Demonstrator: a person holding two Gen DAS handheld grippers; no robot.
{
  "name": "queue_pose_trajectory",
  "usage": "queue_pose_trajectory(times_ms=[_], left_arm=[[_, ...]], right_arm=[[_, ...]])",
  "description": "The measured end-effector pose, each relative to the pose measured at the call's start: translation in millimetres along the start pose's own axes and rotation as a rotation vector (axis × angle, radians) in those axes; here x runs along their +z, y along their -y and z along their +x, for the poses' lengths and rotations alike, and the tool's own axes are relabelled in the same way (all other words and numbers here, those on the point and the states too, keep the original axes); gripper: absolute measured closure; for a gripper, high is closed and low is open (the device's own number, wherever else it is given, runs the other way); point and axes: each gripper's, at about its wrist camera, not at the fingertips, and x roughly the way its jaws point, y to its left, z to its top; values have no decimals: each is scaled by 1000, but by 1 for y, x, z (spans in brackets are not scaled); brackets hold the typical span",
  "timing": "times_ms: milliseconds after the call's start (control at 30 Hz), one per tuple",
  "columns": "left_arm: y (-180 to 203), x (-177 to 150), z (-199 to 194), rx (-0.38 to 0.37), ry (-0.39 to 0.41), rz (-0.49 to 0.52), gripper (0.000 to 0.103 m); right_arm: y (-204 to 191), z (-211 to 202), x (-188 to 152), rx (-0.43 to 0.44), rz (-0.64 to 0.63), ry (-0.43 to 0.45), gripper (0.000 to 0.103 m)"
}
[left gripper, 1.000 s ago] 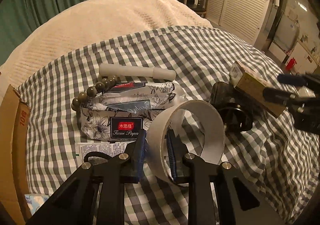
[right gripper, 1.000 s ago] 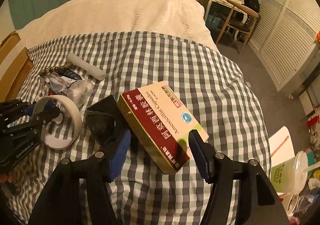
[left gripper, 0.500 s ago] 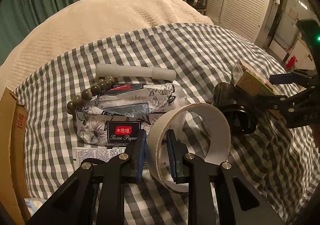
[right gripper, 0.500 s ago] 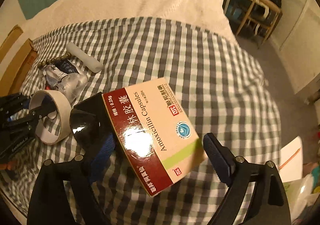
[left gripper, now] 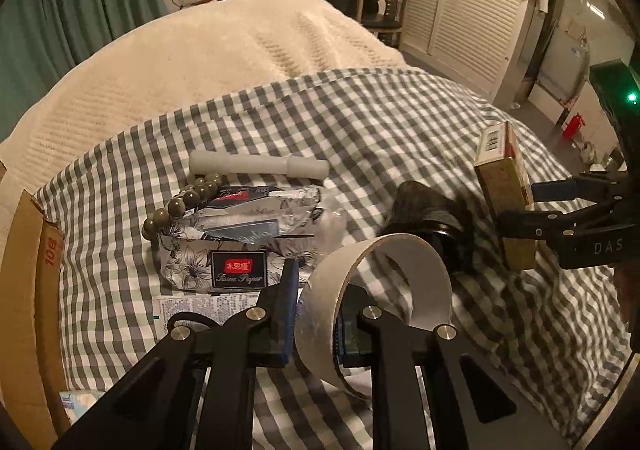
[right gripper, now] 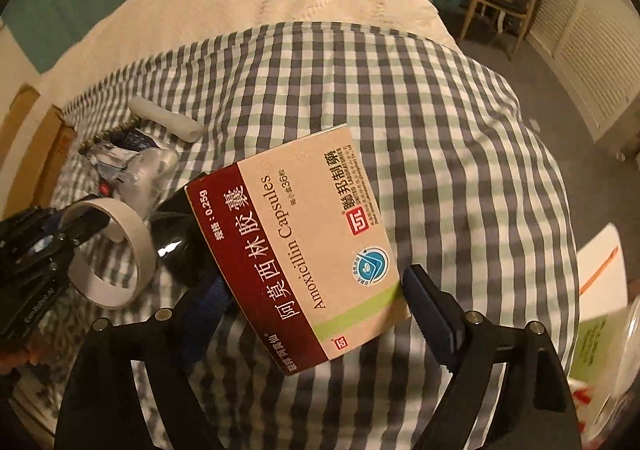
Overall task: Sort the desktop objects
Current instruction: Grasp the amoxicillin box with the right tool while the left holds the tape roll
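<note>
A white tape roll (left gripper: 424,270) stands on edge on the checked cloth. My left gripper (left gripper: 316,314) is closing on its wall, one pad inside the ring and one outside, both pressing. A red and beige Amoxicillin box (right gripper: 304,250) leans tilted against a black glossy object (right gripper: 176,246). My right gripper (right gripper: 316,286) straddles the box with its jaws wide and closing; the left finger sits at the box's edge and the right pad stands just off its corner. In the left wrist view the box (left gripper: 504,185) stands between the right gripper's fingers (left gripper: 552,185).
A flowered tissue pack (left gripper: 232,246), a string of dark beads (left gripper: 180,201) and a white cylinder (left gripper: 256,165) lie left of the roll. A printed leaflet (left gripper: 200,306) lies near my left finger. A cardboard box (left gripper: 28,270) borders the left side. A white blanket (left gripper: 240,61) lies behind.
The right jaws stand wider than a second ago, and the gripper has dropped closer over the medicine box and turned. The left gripper stays on the tape roll, gripping slightly tighter.
</note>
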Motion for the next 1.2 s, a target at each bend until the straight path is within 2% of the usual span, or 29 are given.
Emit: queue_pose_trajectory(times_ms=[300, 333, 367, 467, 600, 633, 667, 700, 733, 767, 867, 967, 1133, 1200], left_arm=[[0, 3, -47, -18, 59, -13, 89], [-3, 5, -54, -15, 71, -18, 89], [-6, 6, -61, -15, 81, -25, 89], [-18, 5, -82, -6, 100, -42, 89], [-34, -6, -99, 3, 103, -60, 89], [-37, -9, -100, 7, 94, -60, 89], [-40, -13, -100, 16, 86, -61, 89], [-44, -18, -99, 23, 75, -67, 89], [-46, -20, -97, 23, 65, -73, 89], [-49, -23, -95, 26, 51, -80, 89], [-57, -29, -83, 32, 19, -99, 89], [-60, -31, -70, 29, 3, -115, 89], [-58, -32, -46, 19, -31, -130, 89], [-57, -32, -38, 18, -45, -130, 89]], right_arm=[[0, -50, -15, 12, 46, 72, 24], [-4, -59, -15, 13, 37, 85, 76], [-10, -69, -13, 34, 28, 93, 100], [-23, -84, -6, 55, 49, 81, 99], [-41, -87, -8, -23, 14, 74, 99], [-42, -86, -10, -26, 16, 71, 95], [-42, -84, -12, -26, 28, 69, 79], [-41, -83, -14, -23, 47, 71, 67], [-41, -80, -14, -23, 59, 71, 48], [-41, -78, -15, -27, 73, 75, 44], [-40, -71, -14, -40, 73, 69, 43], [-32, -58, -13, -59, 81, 56, 37], [-6, -30, -16, -56, 140, 10, 31], [2, -18, -17, -33, 153, -4, 25]])
